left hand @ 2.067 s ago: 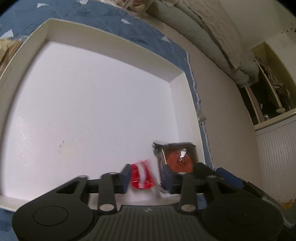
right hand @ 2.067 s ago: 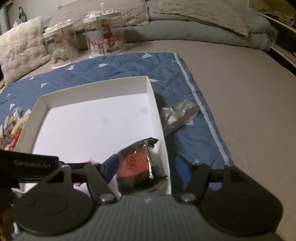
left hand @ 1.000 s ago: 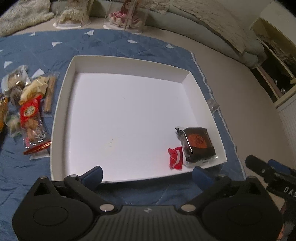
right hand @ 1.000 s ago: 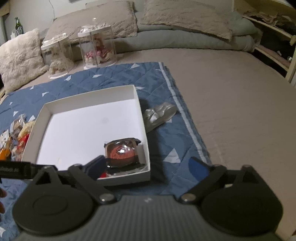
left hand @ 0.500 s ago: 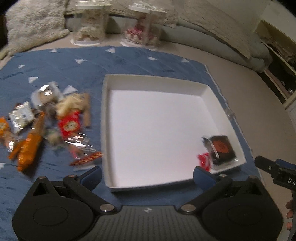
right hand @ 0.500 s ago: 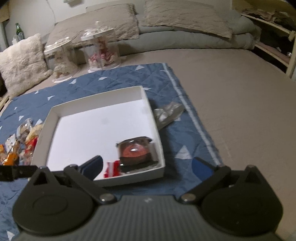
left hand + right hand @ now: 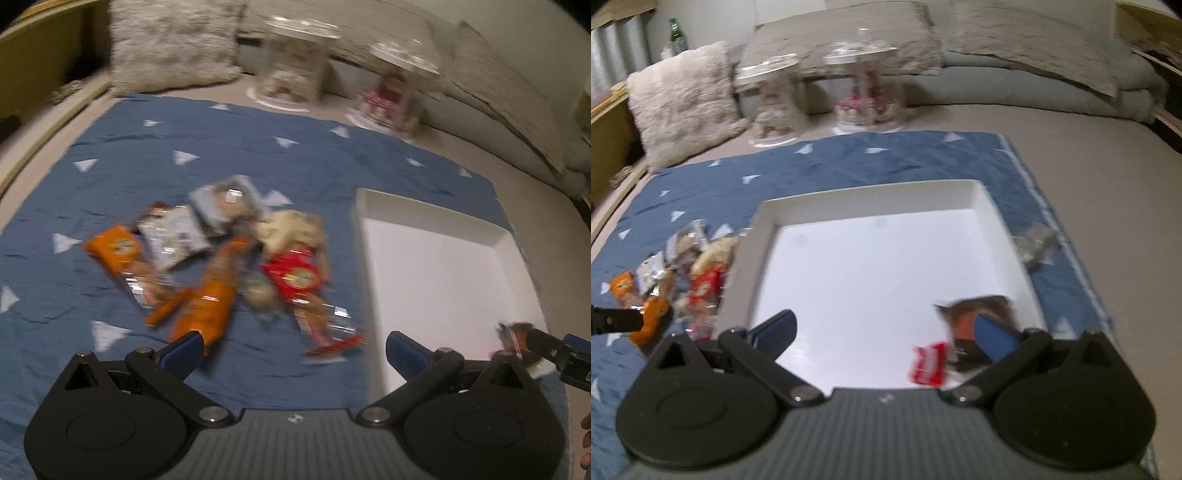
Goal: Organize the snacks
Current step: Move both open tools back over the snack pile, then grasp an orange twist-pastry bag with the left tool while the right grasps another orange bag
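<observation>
A pile of snack packets (image 7: 229,258) lies on the blue quilt left of a white tray (image 7: 436,258). It holds an orange packet (image 7: 207,306), a red packet (image 7: 295,277) and silver ones. My left gripper (image 7: 295,350) is open and empty just above the near edge of the pile. The tray (image 7: 768,236) holds a dark cake packet (image 7: 979,314) and a small red candy (image 7: 929,363) in its near right corner. My right gripper (image 7: 884,334) is open and empty over the tray's near edge. The pile also shows in the right wrist view (image 7: 676,277).
A blue quilt (image 7: 221,155) with white triangles covers the bed. Two clear display domes (image 7: 866,92) and a fluffy cushion (image 7: 679,99) stand at the back. A silver wrapper (image 7: 1034,240) lies right of the tray. Grey bedding lies behind.
My left gripper let go of the red candy in the tray, drew back and swung left over the snack pile. My right gripper released the cake packet, backed off and shifted left.
</observation>
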`<state>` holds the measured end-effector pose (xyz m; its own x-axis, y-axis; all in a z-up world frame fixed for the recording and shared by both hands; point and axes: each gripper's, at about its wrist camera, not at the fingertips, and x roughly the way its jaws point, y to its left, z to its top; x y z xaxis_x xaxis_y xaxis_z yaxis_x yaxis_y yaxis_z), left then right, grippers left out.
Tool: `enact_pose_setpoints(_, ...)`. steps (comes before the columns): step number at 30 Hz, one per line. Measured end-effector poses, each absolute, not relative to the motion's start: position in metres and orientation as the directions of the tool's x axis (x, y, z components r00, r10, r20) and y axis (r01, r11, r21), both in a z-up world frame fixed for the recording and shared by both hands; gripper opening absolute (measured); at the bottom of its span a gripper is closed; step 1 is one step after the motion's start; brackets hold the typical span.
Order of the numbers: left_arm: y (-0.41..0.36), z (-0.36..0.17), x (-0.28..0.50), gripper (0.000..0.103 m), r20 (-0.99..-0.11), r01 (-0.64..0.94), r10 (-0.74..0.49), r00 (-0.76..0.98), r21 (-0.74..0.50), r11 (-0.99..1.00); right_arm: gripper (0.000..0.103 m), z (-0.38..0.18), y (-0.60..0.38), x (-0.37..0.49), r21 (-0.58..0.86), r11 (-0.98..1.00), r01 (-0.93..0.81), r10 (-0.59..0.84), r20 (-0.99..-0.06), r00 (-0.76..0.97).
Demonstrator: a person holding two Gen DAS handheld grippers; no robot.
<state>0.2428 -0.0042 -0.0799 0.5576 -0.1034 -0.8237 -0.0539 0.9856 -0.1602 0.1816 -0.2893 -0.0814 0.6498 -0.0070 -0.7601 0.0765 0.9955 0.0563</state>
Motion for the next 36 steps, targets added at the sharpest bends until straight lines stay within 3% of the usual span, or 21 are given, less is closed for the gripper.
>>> enact_pose_setpoints(16,0.123,-0.083,0.245,0.103,-0.822,-0.336,0.049,0.567,-0.177,0.925,0.103,-0.089,-0.176,0.225,0.152,0.984,-0.09,0.175,-0.764,0.621)
enact_pose_setpoints(25,0.149,-0.102,0.263,0.103,-0.828,-0.442,0.058,0.558,-0.237,0.865,0.103,-0.097,-0.126,0.254,0.316,0.948,-0.036,0.275,-0.757,0.593)
enact_pose_setpoints(28,0.152,-0.112,0.273,0.103,-0.834,-0.468,0.043,0.55,-0.265,0.843,0.092,-0.107,-0.118,0.266,0.409,0.912,0.011,0.331,-0.753,0.569)
enact_pose_setpoints(30,0.152,-0.119,0.28,0.103,-0.842,-0.479,0.045,0.537,-0.261,0.838,0.076,-0.118,-0.113,0.274,0.447,0.893,0.05,0.354,-0.766,0.537)
enact_pose_setpoints(33,0.149,-0.129,0.292,0.103,-0.854,-0.481,0.043,0.519,-0.25,0.841,0.067,-0.136,-0.107,0.285,0.498,0.863,0.085,0.399,-0.776,0.489)
enact_pose_setpoints(36,0.146,-0.139,0.304,0.103,-0.865,-0.482,0.044,0.5,-0.236,0.844,0.066,-0.149,-0.1,0.293,0.516,0.852,0.086,0.426,-0.779,0.46)
